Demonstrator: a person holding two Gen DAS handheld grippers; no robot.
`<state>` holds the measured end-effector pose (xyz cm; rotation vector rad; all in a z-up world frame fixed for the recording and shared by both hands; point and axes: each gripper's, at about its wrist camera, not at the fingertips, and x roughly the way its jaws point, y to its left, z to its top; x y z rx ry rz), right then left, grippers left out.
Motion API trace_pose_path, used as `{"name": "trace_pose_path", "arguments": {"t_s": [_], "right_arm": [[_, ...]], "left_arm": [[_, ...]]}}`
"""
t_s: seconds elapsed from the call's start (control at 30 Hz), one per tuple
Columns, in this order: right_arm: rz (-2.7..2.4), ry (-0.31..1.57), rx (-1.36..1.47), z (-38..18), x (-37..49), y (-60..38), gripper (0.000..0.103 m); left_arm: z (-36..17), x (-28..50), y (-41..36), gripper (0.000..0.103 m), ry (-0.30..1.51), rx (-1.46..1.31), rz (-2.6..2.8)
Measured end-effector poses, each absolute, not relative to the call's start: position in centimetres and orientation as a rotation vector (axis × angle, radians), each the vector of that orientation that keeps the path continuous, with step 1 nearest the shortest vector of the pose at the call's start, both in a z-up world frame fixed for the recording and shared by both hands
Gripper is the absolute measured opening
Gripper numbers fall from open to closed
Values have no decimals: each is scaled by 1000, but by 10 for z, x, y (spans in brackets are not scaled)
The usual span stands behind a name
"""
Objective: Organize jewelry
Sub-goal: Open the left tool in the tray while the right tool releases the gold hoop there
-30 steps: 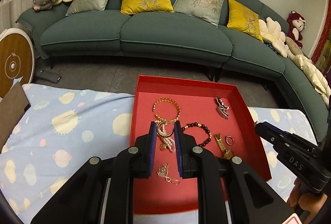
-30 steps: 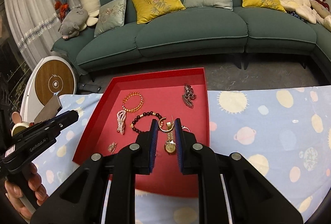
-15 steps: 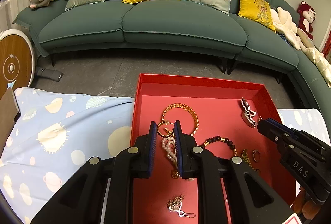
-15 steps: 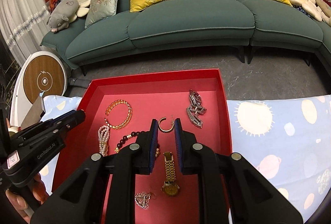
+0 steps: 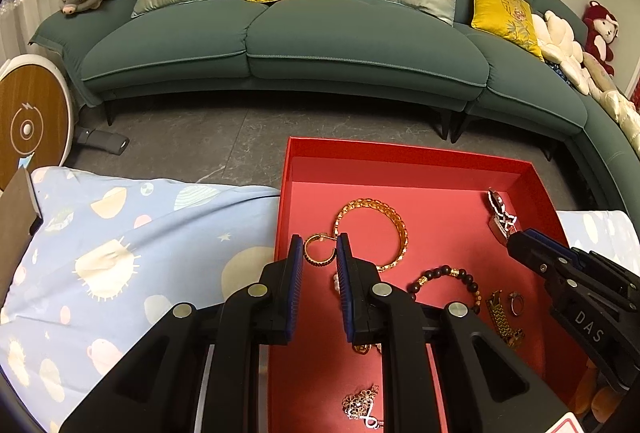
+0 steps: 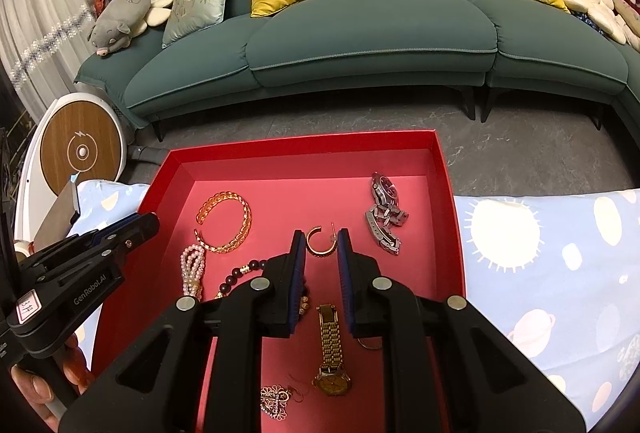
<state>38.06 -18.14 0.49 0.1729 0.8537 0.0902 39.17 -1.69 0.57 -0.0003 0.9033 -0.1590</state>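
Reading "GenRobot.AI" on left gripper (image 6: 132, 231), "DAS" on right gripper (image 5: 520, 245).

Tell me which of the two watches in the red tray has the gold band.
The gold watch, lying just below the right hand-held gripper; the silver watch lies near the tray's right wall.

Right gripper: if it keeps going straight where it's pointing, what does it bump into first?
Probably the gold hoop earring, lying on the red tray just past the right gripper, in line with the gap between its fingers. Depth is hard to judge here.
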Motion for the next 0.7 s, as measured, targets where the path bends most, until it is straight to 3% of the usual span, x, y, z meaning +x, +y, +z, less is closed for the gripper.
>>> {"name": "trace_pose_path", "arguments": {"t_s": [0.6, 0.7], "right_arm": [[86, 899, 158, -2, 389, -176, 16], [85, 905, 161, -2, 390, -176, 17]], "left_arm": [[1, 395, -19, 15, 916, 16, -170], [1, 396, -19, 19, 923, 14, -178]]}}
